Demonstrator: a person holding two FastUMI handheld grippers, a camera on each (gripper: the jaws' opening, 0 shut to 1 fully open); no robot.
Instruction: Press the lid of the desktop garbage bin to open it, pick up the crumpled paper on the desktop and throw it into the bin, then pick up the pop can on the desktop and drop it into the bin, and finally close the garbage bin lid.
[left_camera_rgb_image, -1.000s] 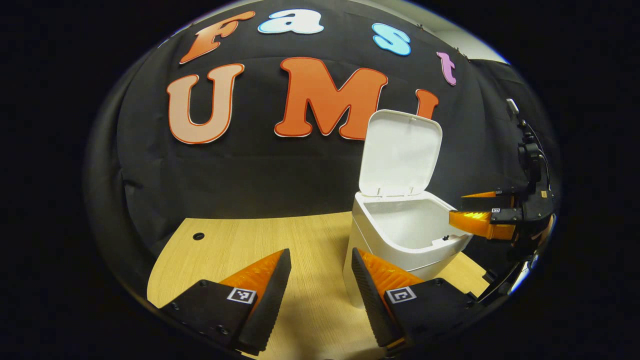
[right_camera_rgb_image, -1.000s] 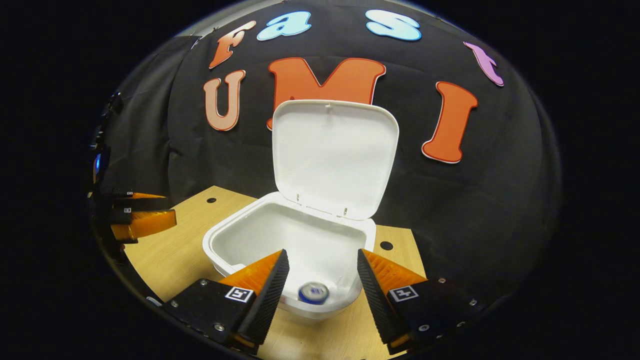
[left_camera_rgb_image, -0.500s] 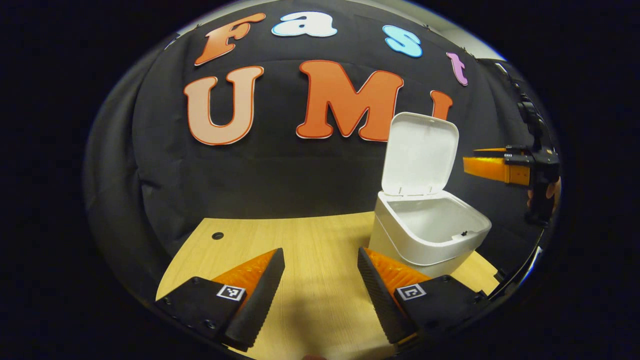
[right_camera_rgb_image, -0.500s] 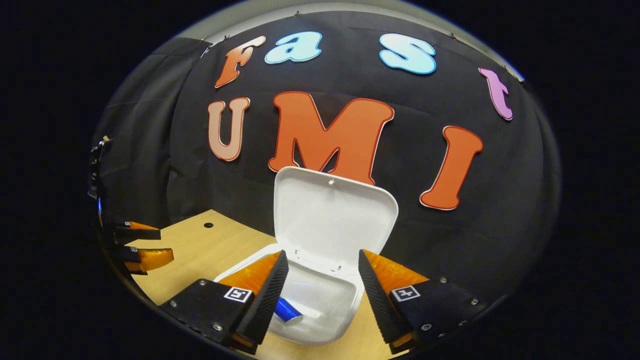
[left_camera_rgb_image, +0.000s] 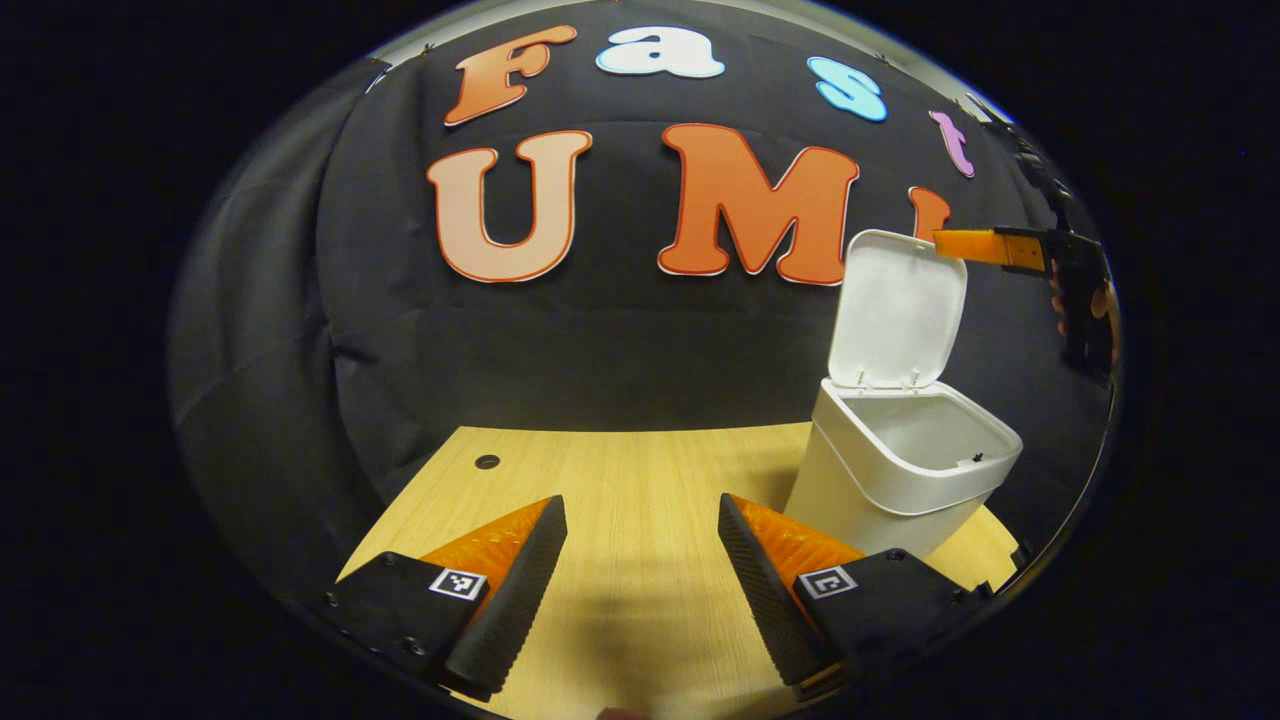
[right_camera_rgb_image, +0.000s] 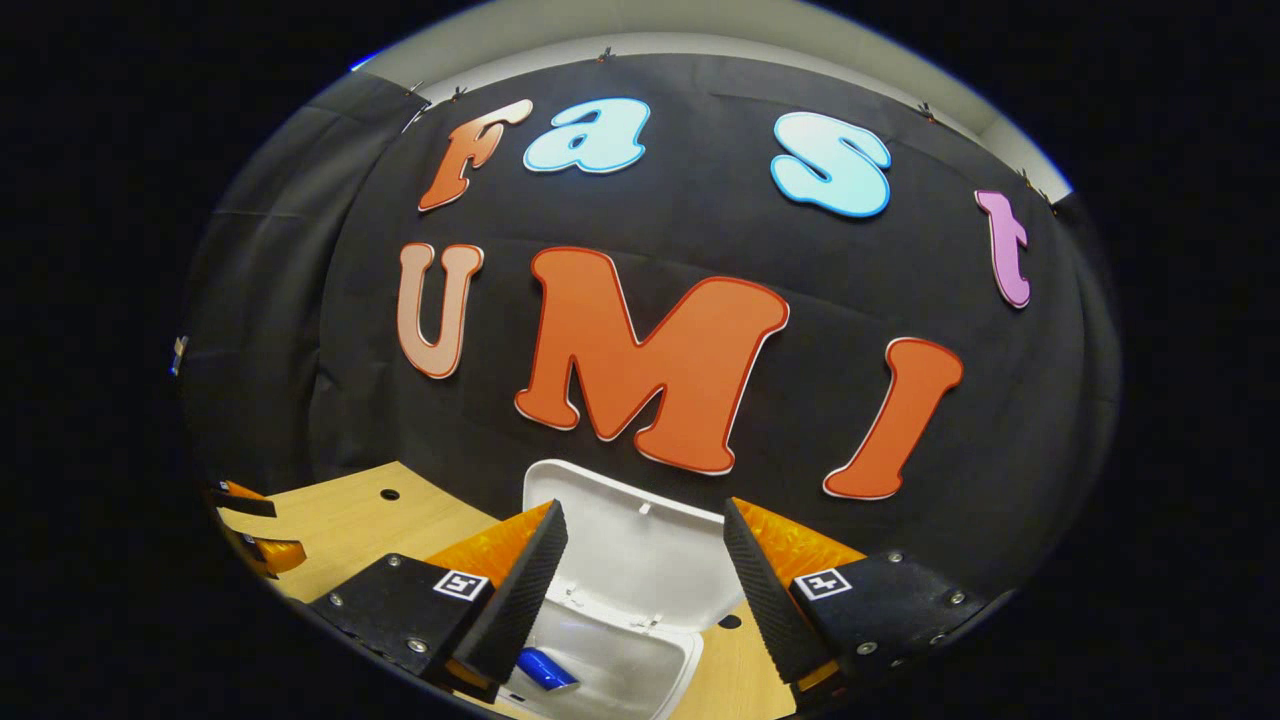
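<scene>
In the left gripper view, the left gripper (left_camera_rgb_image: 640, 560) is held spread and empty over the bare table (left_camera_rgb_image: 640, 470). Beyond it, at the table's right, the bin (left_camera_rgb_image: 905, 470) stands with its lid (left_camera_rgb_image: 900, 310) upright. The right gripper (left_camera_rgb_image: 965, 245) is now seen level with the lid's top edge, having been raised from the bin's mouth within the last second. In the right gripper view, the right gripper (right_camera_rgb_image: 640, 580) is spread and empty above the lid (right_camera_rgb_image: 640, 555), and the can (right_camera_rgb_image: 543, 668) lies inside the bin (right_camera_rgb_image: 650, 670). No paper is made out there. With the can dropped in, the lid's closing is judged to remain.
</scene>
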